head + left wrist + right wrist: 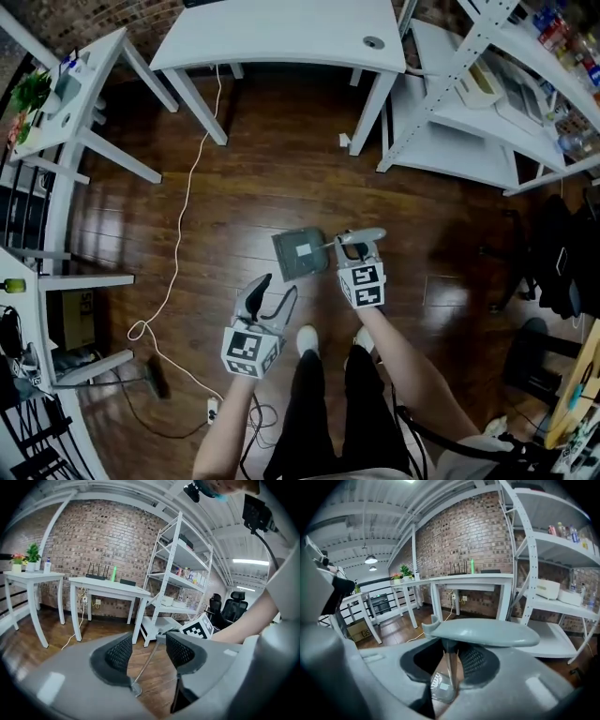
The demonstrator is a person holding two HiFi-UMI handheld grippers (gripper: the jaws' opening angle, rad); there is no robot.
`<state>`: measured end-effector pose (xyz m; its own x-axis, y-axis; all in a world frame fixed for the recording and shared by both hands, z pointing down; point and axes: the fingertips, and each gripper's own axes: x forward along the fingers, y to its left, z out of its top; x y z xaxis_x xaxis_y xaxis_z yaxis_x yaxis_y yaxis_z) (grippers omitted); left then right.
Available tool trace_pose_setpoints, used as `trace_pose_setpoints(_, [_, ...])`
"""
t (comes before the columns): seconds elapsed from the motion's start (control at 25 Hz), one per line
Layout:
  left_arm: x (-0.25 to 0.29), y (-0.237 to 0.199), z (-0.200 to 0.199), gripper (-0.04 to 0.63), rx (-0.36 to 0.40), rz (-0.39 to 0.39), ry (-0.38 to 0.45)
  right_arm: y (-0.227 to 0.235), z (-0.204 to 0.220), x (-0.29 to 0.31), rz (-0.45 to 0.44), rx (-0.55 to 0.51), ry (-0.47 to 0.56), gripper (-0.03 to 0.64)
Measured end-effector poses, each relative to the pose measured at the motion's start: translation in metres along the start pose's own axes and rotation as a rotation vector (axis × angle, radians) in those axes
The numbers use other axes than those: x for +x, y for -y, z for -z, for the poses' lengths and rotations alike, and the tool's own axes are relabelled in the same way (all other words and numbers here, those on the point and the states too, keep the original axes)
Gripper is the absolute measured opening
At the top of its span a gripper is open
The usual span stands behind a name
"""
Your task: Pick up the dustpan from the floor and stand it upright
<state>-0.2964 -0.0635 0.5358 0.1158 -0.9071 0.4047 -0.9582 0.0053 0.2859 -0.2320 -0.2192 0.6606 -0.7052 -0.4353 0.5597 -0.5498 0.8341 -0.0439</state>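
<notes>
The grey dustpan (300, 254) hangs above the wooden floor in the head view, its pan flat toward the camera. Its rounded handle (364, 236) is clamped by my right gripper (356, 247). In the right gripper view the handle (483, 633) lies across the jaws of the right gripper (452, 660), which are shut on its stem, with the pan (443, 685) showing below. My left gripper (262, 284) is lower left of the pan. In the left gripper view the jaws of the left gripper (149, 656) stand apart, with a thin metal rod (146, 665) of the dustpan passing between them without touching the pads.
A white desk (281, 37) stands ahead, a small white table (84, 103) at the left and white shelving (487, 103) at the right. A white cable (178, 244) runs over the floor to a power strip (214, 408). The person's shoes (307, 339) are just below the grippers.
</notes>
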Motion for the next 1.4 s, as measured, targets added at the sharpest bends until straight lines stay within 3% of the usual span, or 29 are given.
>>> trace_pose_setpoints(0.16, [-0.026,0.004,-0.004,0.242,-0.013,0.001,-0.004,-0.036,-0.006,0.001,-0.048,-0.084,-0.05,0.086])
trace_pose_setpoints(0.28, [-0.044,0.01,-0.004,0.242,-0.026,0.004,0.002,-0.048,-0.001,-0.008,-0.054,-0.075,-0.086,0.195])
trace_pose_setpoints(0.6, [-0.086,0.029,-0.019,0.242,-0.058,-0.024,0.034,-0.066,-0.015,-0.121,-0.033,0.01,-0.041,0.201])
trace_pose_setpoints(0.76, [-0.116,0.068,-0.026,0.242,-0.049,-0.013,0.039,-0.074,-0.042,-0.209,-0.025,0.042,0.054,0.21])
trace_pose_setpoints(0.92, [-0.151,0.109,-0.045,0.242,-0.032,-0.035,0.119,-0.081,-0.073,-0.29,-0.028,0.087,0.187,0.258])
trace_pose_setpoints(1.0, [-0.169,0.139,-0.058,0.241,0.018,-0.055,0.172,-0.077,-0.076,-0.335,-0.023,0.12,0.243,0.334])
trace_pose_setpoints(1.12, [-0.196,0.191,-0.073,0.239,0.11,-0.105,0.253,-0.07,-0.071,-0.406,-0.02,0.136,0.32,0.351])
trace_pose_setpoints(1.24, [-0.225,0.25,-0.085,0.239,0.153,-0.131,0.308,-0.071,-0.08,-0.476,-0.023,0.177,0.395,0.353])
trace_pose_setpoints(1.4, [-0.257,0.324,-0.084,0.264,0.15,-0.132,0.33,-0.076,-0.093,-0.555,-0.026,0.1,0.44,0.353])
